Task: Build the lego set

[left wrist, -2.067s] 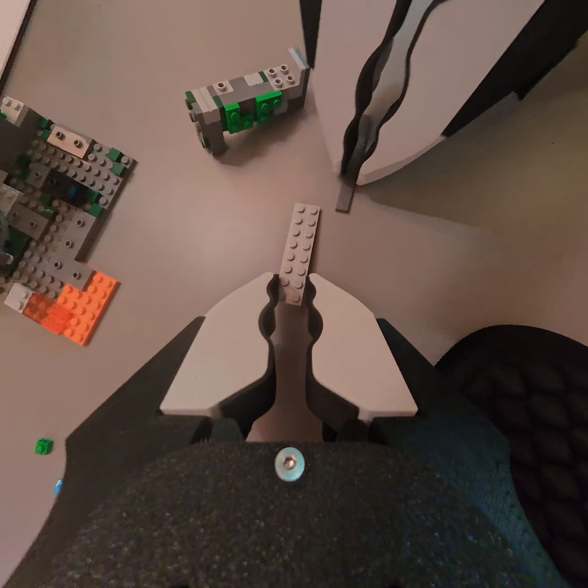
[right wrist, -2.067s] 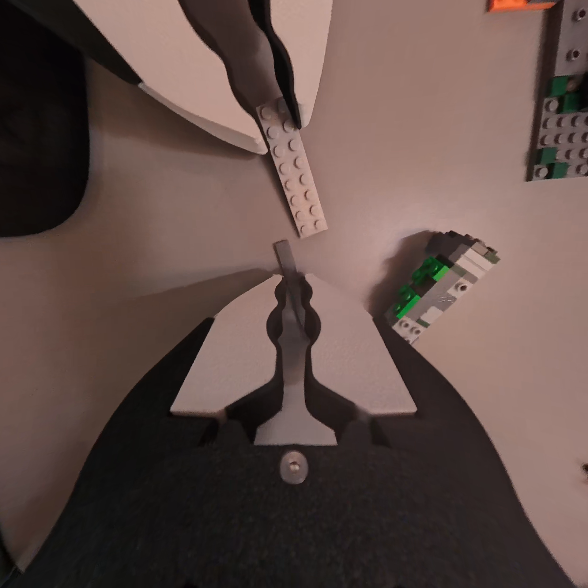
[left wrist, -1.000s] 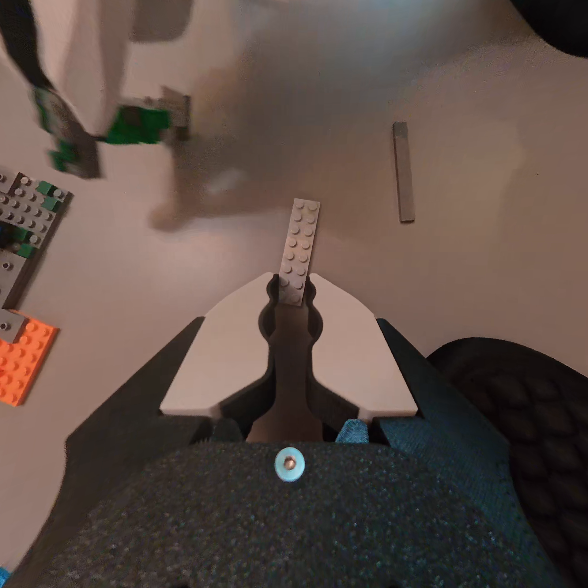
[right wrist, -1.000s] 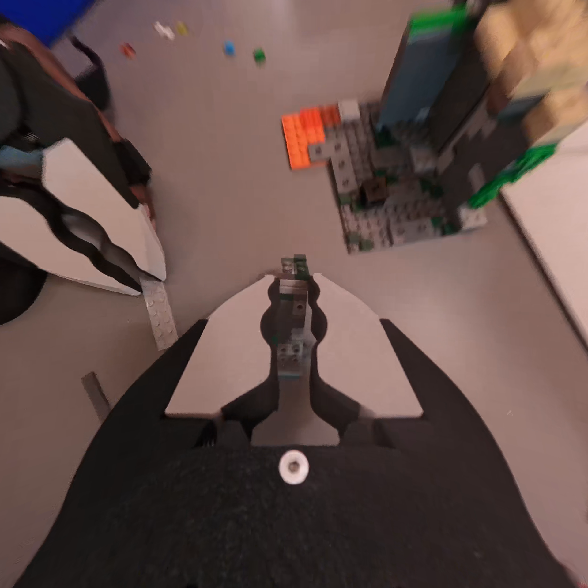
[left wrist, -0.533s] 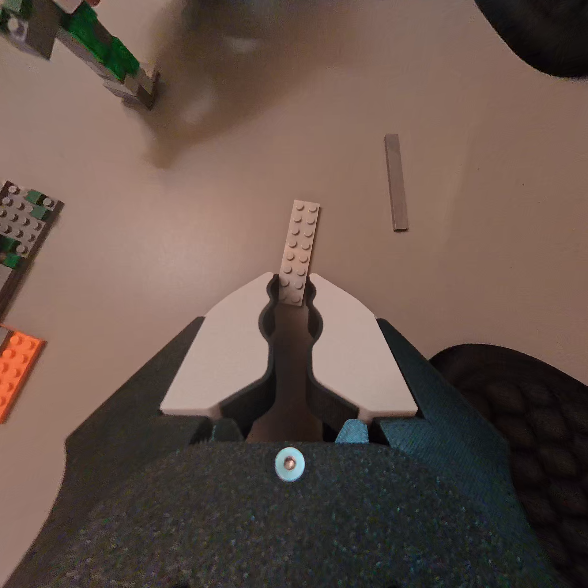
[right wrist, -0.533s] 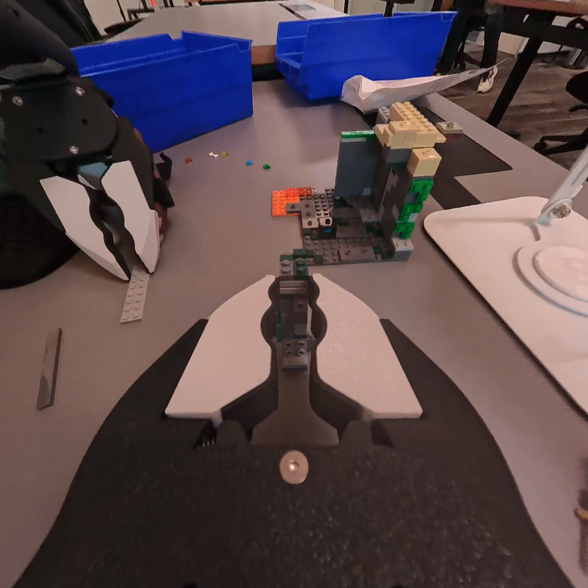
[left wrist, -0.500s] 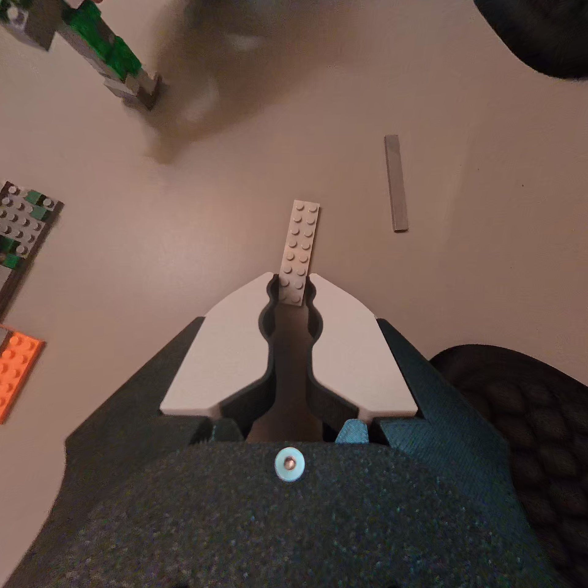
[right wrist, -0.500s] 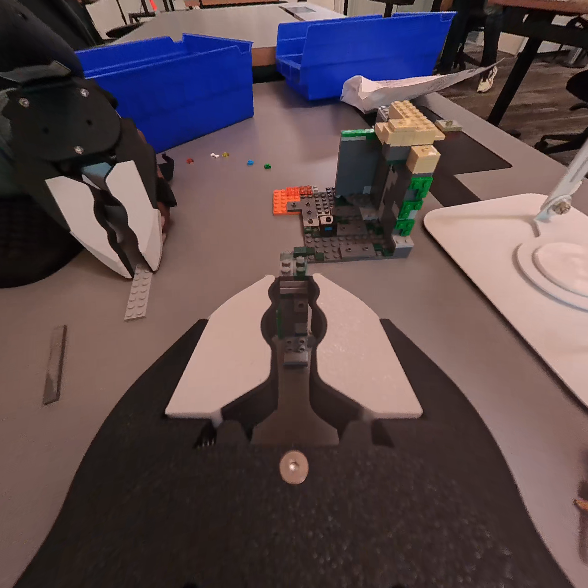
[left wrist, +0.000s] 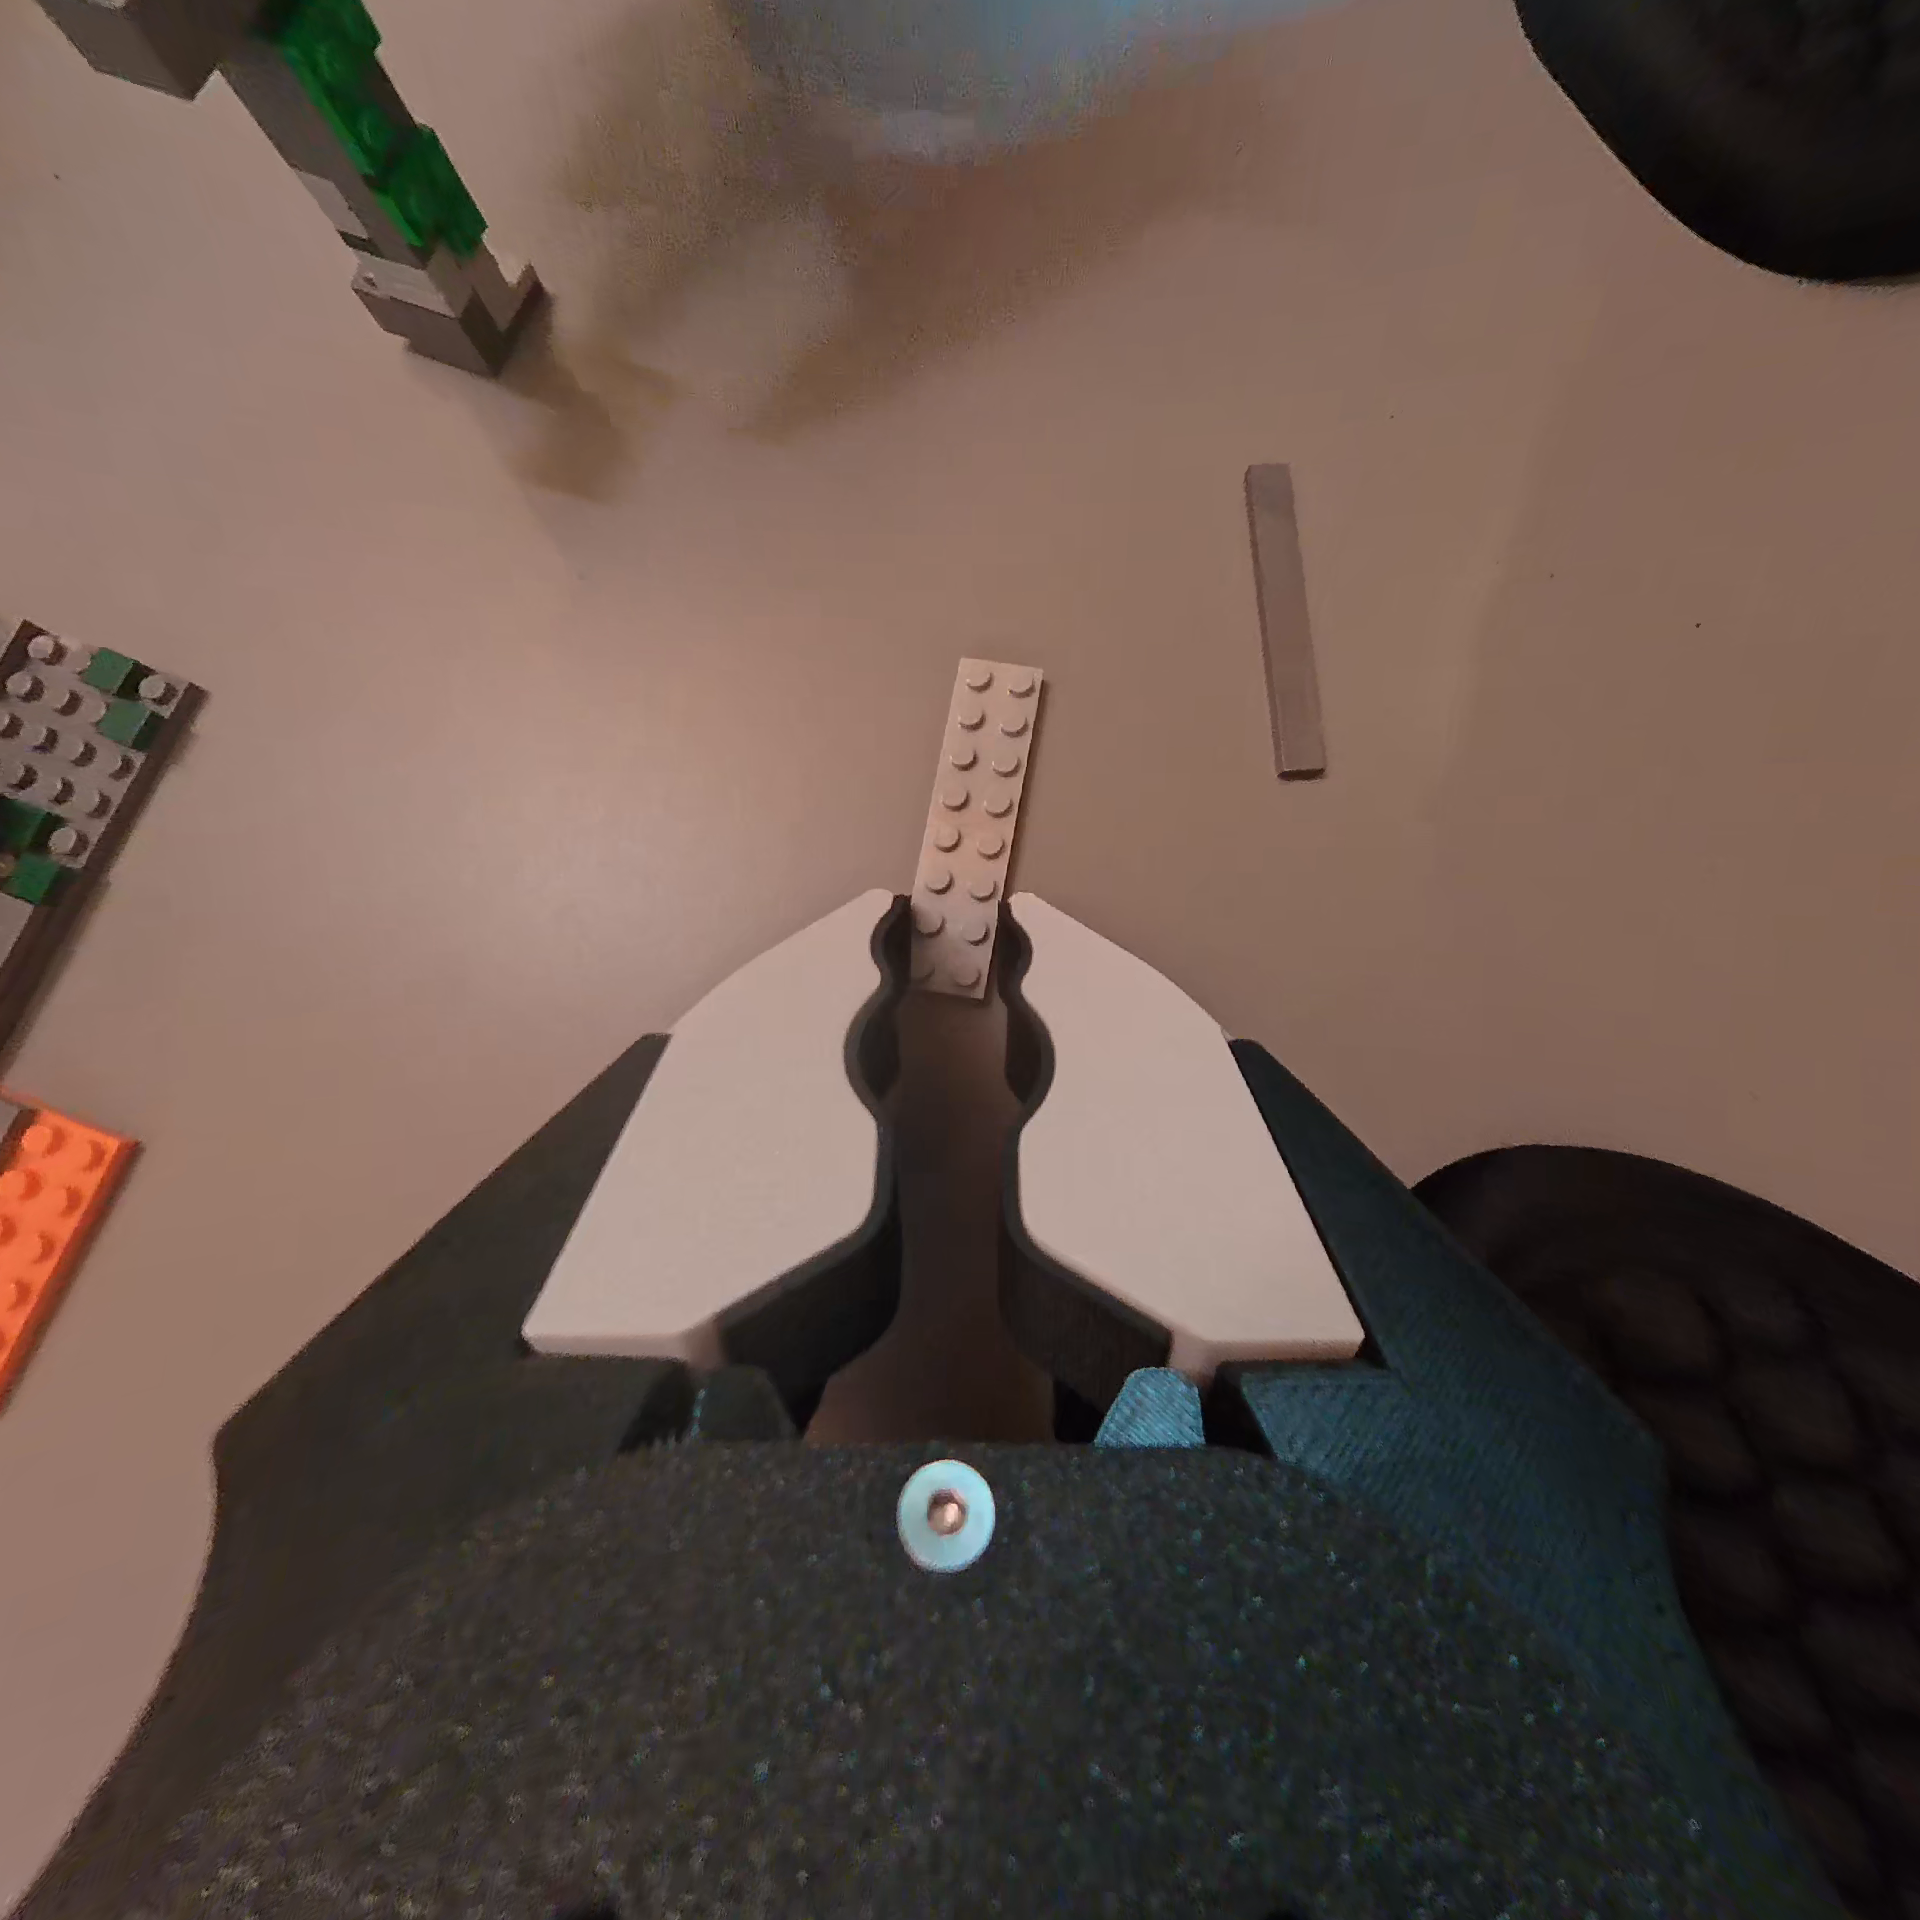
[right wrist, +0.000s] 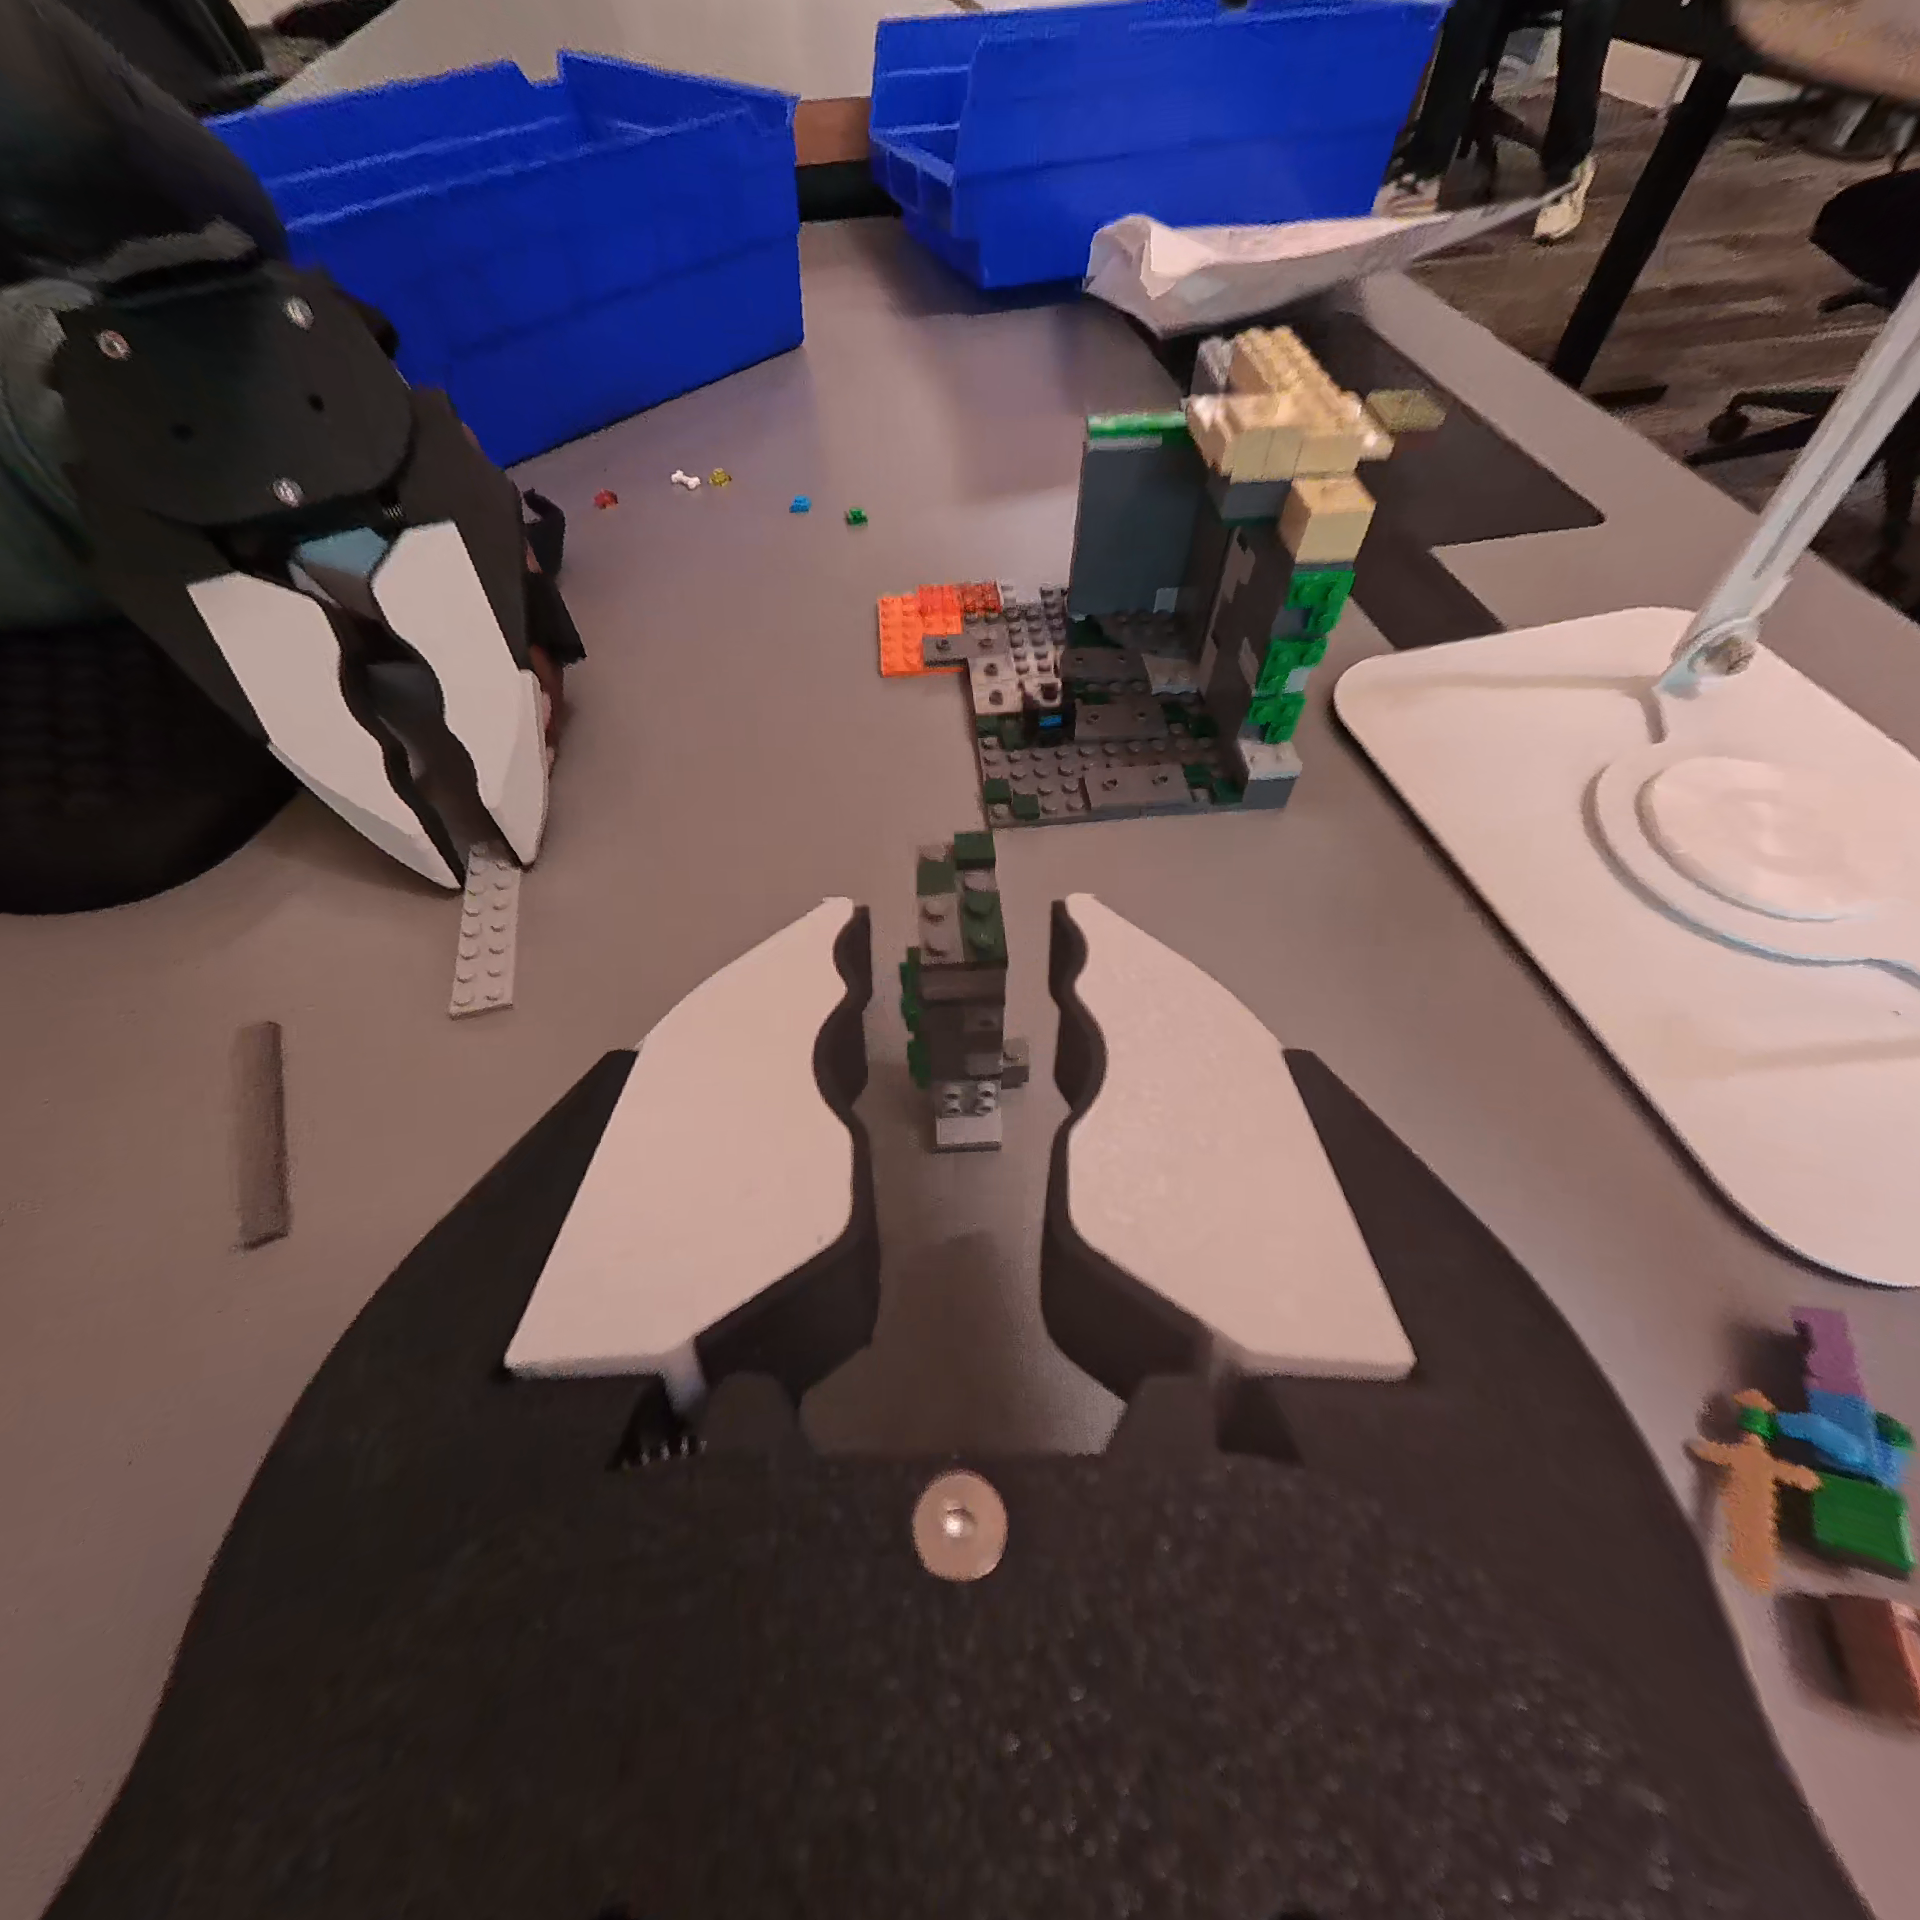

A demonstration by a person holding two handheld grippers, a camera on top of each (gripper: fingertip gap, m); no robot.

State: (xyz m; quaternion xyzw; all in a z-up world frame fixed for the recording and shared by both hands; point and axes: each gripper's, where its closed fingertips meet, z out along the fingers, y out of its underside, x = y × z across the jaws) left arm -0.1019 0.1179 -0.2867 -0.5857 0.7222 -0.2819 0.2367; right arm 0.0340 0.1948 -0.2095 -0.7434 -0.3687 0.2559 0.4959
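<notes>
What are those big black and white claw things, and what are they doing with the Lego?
They are two grabbing tools, one in each of a person's hands. Each has a camera that looks along its two fingers, so each picture is a claw's-eye view.

In the left claw's picture, the left gripper pinches one end of a long light grey plate. Its far end seems to rest on the grey table, though that is hard to tell.

In the right claw's picture, the right gripper is open, and a small grey and green wall piece stands between its fingers, untouched.

Also on the table: the big half-built model, a thin dark grey strip and two blue bins.
</notes>
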